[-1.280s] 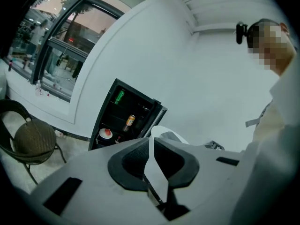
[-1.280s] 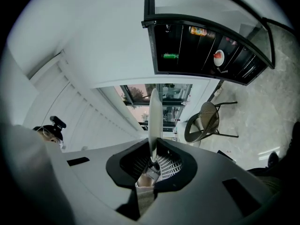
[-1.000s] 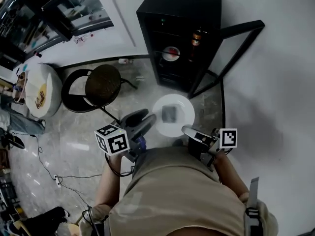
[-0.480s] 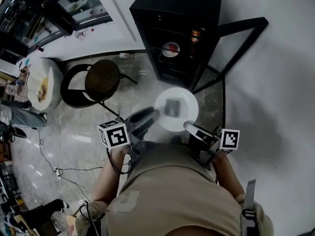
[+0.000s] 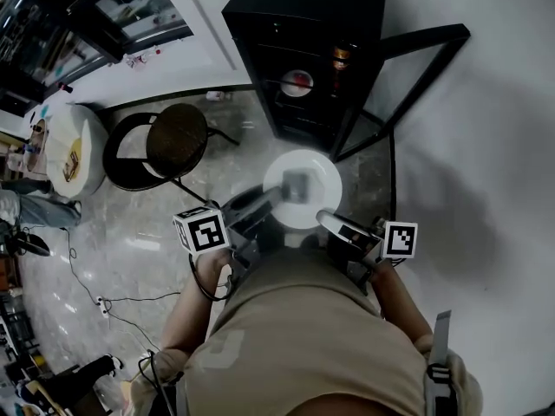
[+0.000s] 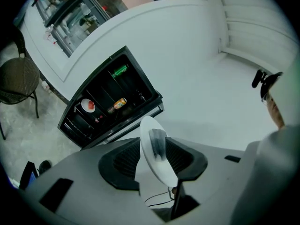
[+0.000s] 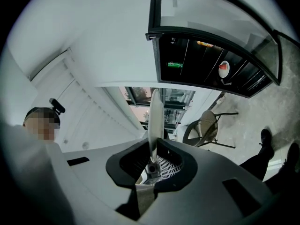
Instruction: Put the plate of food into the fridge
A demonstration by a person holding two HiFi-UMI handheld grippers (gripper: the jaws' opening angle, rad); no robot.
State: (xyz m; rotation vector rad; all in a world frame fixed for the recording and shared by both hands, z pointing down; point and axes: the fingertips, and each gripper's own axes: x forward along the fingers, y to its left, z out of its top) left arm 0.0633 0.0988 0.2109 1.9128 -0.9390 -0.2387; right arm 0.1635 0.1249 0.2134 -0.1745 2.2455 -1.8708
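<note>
Status: transport stage; placement was not yet done

- The plate [image 5: 299, 189] was in the air, apart from the fridge [image 5: 321, 7] and short of its open front. It appeared roughly level in the head view, with the food [image 5: 297, 185] lying near its middle.
- The left gripper [image 5: 263, 203] was clenched on the plate's left rim; the left gripper view showed the rim seated between both jaws.
- The right gripper [image 5: 332, 224] was clenched on the near right rim; the right gripper view showed the plate edge-on between its jaws.

Done, judging by the layout:
- The plate was lifted and supported on two sides.
- The door [image 5: 425, 35] stood wide open to the right, so the shelves were exposed.

Left to do:
- Bring the plate up to the fridge and slide it onto a shelf.
- Release both grippers and withdraw them.
- Closing the door may follow.

Note: a dish [image 5: 297, 82], a bottle [image 5: 339, 57] and a can [image 6: 119, 71] already occupied shelf space. Which shelf had room for the plate could not be told. A chair [image 5: 173, 146] stood well to the left, off the approach line
</note>
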